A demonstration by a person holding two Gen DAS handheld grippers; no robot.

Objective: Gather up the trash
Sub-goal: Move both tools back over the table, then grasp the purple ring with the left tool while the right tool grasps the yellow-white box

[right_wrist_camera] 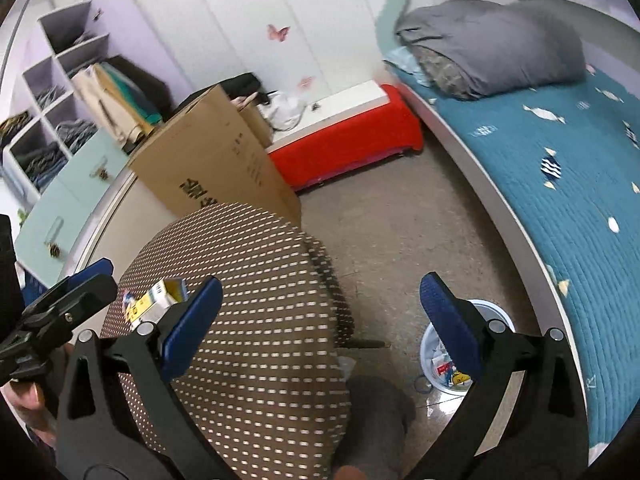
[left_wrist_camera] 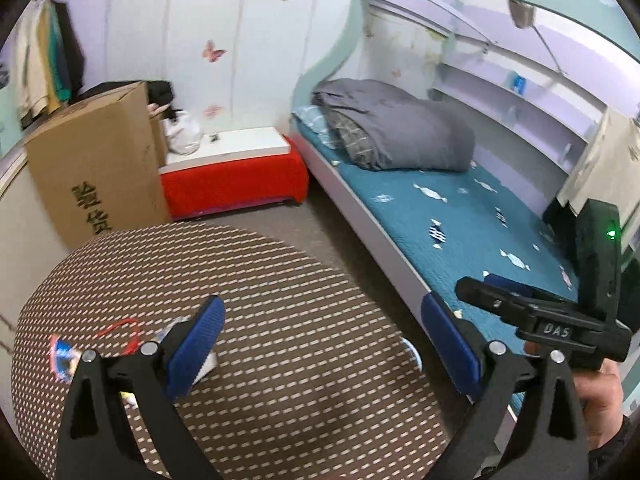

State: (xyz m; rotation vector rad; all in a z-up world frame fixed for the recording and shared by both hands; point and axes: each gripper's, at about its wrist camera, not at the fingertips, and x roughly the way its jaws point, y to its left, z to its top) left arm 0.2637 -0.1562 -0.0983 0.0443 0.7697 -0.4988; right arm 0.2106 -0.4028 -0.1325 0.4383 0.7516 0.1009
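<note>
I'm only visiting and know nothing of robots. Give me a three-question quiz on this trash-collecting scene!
1. True or false: both hand-held grippers are open.
2. Where is the white round trash bin? A) on the teal quilted bed B) on the floor beside the bed C) on the round brown dotted table
3. What lies on the table by the left hand-held gripper?

Key: 1 true, as the right hand-held gripper shows. 2 B. 3 small yellow-and-white open carton.
</note>
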